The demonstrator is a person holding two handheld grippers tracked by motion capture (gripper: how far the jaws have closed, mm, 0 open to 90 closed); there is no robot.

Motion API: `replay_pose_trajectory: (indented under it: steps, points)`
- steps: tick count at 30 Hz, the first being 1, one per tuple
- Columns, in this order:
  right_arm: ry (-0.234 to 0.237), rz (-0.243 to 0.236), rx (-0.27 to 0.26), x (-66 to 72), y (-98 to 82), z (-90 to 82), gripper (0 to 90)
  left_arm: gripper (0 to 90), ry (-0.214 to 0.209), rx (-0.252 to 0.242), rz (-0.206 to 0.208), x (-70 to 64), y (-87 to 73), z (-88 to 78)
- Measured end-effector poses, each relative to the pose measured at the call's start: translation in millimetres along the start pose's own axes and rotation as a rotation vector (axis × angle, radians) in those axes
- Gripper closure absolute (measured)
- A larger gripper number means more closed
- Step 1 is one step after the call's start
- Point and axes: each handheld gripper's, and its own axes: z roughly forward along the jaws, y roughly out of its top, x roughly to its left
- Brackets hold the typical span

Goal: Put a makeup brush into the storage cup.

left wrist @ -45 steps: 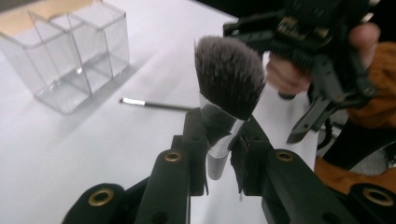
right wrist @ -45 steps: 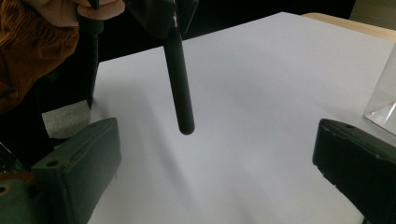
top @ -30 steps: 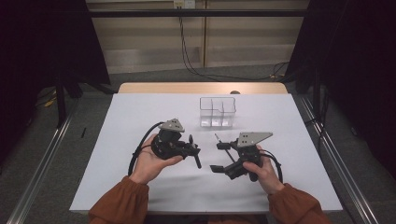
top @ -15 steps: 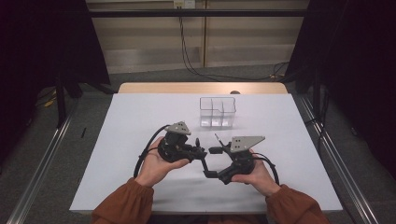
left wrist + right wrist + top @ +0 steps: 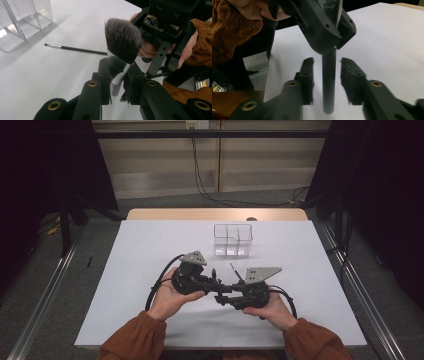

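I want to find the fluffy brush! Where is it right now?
The fluffy brush is gripped in the left gripper, near the table's front middle. Its handle pokes between the open jaws of the right gripper.

worktop [image 5: 150, 270]: divided organizer [image 5: 233, 240] at far centre | thin brush [image 5: 75, 48] lying on worktop just in front of organizer | left gripper [image 5: 216, 284] and right gripper [image 5: 222, 296] meeting near the front, large brush [image 5: 122, 50] between them

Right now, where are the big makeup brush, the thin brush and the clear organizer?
big makeup brush [image 5: 123, 40], left gripper view, on its bristle head.
thin brush [image 5: 75, 49], left gripper view, mid-handle.
clear organizer [image 5: 233, 240], high view, on a wall.
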Motion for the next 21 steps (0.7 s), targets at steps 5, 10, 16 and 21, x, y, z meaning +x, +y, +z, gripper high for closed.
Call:
replay_pose_trajectory:
  steps: [5, 10, 16, 21]
  points:
    - [0.008, 0.003, -0.004, -0.8, -0.2, -1.0, 79.2, 77.3, -0.007, -0.001, -0.003, 0.1, -0.3, 0.4]
    - [0.007, -0.002, 0.004, -0.8, -0.3, -1.1, 79.8, 77.2, -0.008, -0.003, 0.003, 0.4, -1.1, 1.7]
    - [-0.002, -0.009, 0.007, -0.4, 0.4, -1.9, 79.9, 76.9, -0.014, -0.013, 0.0, 1.2, -0.9, 1.2]
    - [-0.008, -0.005, -0.002, -0.7, 1.8, -2.8, 79.9, 73.7, -0.002, -0.033, 0.011, 1.7, -1.4, 0.4]
